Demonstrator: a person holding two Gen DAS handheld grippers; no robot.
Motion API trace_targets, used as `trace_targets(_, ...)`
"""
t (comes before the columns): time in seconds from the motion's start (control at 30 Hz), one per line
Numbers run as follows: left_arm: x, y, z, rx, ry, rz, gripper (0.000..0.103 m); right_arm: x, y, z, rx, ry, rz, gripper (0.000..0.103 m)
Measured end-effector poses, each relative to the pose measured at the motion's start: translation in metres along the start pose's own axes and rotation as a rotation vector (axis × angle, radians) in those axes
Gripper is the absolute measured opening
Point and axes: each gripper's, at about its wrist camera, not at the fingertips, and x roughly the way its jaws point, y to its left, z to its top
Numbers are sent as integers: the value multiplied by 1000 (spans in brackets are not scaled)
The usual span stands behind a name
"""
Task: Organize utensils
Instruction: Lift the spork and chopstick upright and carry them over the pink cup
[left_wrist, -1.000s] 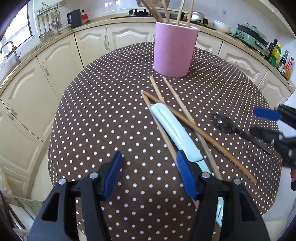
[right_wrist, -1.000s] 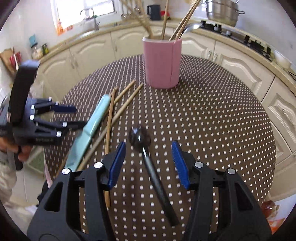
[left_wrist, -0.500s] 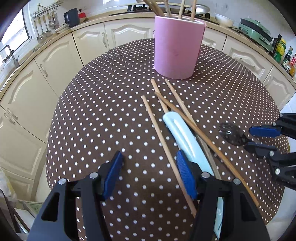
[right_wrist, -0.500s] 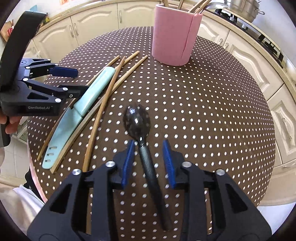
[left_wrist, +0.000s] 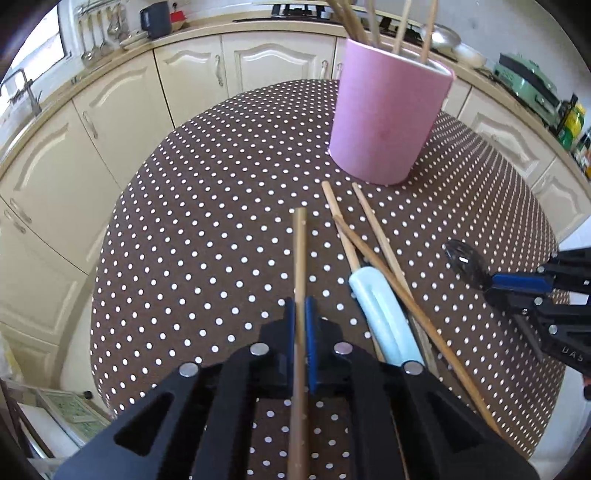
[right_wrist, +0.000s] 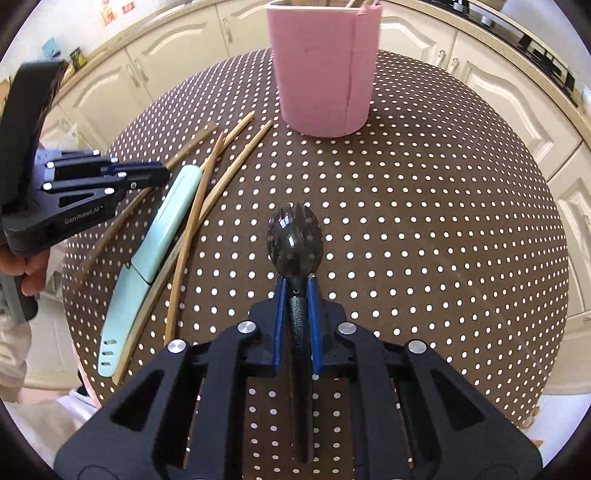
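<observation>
Tongs of the left hand (left_wrist: 300, 314) clenched on a single wooden chopstick (left_wrist: 300, 258), which runs lengthwise between the blue pads and projects ahead over the polka-dot surface (left_wrist: 207, 221). Right tongs (right_wrist: 294, 295) closing on the neck of a black spork (right_wrist: 294, 236), handle between the pads, pronged bowl forward. Three loose chopsticks (right_wrist: 221, 173) and a pale blue sheathed knife (right_wrist: 162, 225) lie crossed on the surface between both hands. Pink utensil holder (right_wrist: 325, 70) stands upright beyond them at the far side, with several sticks inside.
</observation>
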Motion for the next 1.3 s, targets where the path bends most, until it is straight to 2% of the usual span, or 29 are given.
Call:
trace_targets(0.13, -5, 11, -1, -52, -33, -57, 5, -9, -8, -3, 23, -31, 7, 12)
trace_targets(0.3, -27, 18, -3, -96, -134, -122, 5, -27, -16, 5, 53, -109, 39, 12)
trace_targets(0.43, -53, 20, -4, -109, -248, -182, 5, -47, -15, 6, 64, -203, 75, 12)
trace_targets(0.83, -117, -9, 3, -51, -577, -328, 5, -110, -24, 8, 153, -543, 191, 12)
trace_targets(1.07, -136, -28, 35, -57, -742, -363, 5, -134, -21, 31, 208, -757, 224, 12)
trace_targets(1.3, -146, -43, 78, -60, -956, -368, 5, -135, -35, 69, 257, -923, 242, 12)
